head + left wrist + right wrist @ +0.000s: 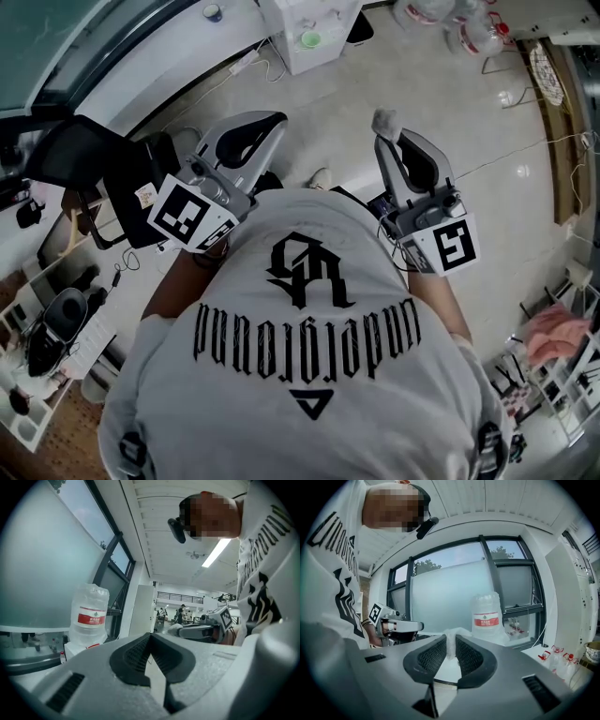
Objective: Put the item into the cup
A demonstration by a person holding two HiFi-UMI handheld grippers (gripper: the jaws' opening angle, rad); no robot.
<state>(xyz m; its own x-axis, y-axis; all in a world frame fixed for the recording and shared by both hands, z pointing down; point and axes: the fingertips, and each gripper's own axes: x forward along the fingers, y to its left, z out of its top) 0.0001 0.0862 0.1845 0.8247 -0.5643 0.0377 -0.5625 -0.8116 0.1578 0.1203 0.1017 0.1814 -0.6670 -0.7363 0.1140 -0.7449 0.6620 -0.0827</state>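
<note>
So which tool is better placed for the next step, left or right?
Right. The right tool is shut on the white crumpled item, while the left tool is shut on nothing. No cup shows in any view.

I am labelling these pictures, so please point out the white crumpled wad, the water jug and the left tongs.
white crumpled wad (451, 644): right gripper view, its pinched middle.
water jug (486, 619): right gripper view, its red label.
left tongs (150, 637): left gripper view, where tips meet.

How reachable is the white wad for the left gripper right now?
Probably not yet: the left gripper is shut, and the white wad sits clamped in the right gripper, held apart from it.
</note>
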